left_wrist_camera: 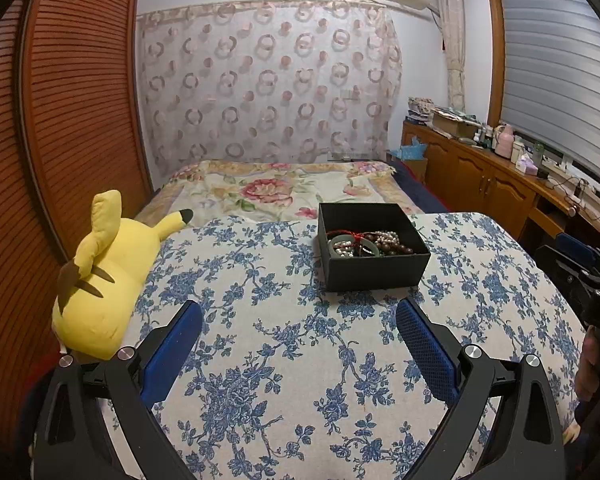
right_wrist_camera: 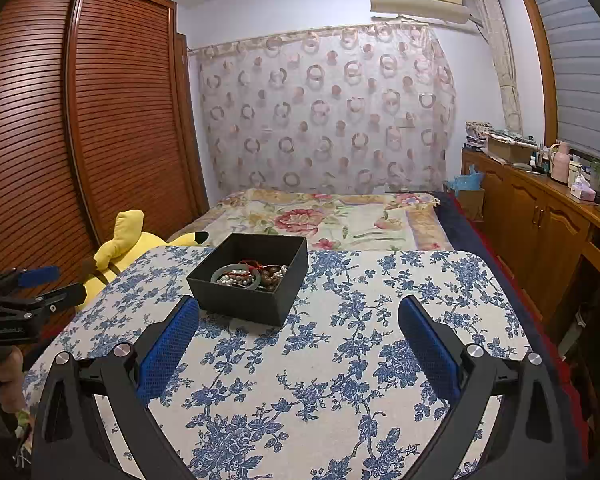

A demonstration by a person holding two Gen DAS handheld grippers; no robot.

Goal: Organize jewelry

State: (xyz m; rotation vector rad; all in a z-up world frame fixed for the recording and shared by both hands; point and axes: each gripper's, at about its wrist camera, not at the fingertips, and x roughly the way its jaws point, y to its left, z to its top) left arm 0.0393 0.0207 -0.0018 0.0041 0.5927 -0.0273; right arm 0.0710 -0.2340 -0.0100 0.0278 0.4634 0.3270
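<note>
A black open box [left_wrist_camera: 374,270] stands on the blue-flowered tablecloth [left_wrist_camera: 284,344]. Inside it lie a green bangle [left_wrist_camera: 354,245], pearl strands, brown beads and a red cord. In the right wrist view the box [right_wrist_camera: 244,300] sits ahead and left, with the bangle [right_wrist_camera: 236,274] in it. My left gripper [left_wrist_camera: 300,320] is open and empty, just short of the box. My right gripper [right_wrist_camera: 300,316] is open and empty, its left finger close to the box's near wall. Each gripper shows at the edge of the other's view: the right one [left_wrist_camera: 584,276], the left one [right_wrist_camera: 40,288].
A yellow plush toy [left_wrist_camera: 100,276] lies at the table's left edge, by the brown louvred wardrobe [left_wrist_camera: 60,120]. A bed with a flowered cover [left_wrist_camera: 276,192] lies beyond the table. A wooden cabinet [left_wrist_camera: 480,176] with bottles runs along the right wall.
</note>
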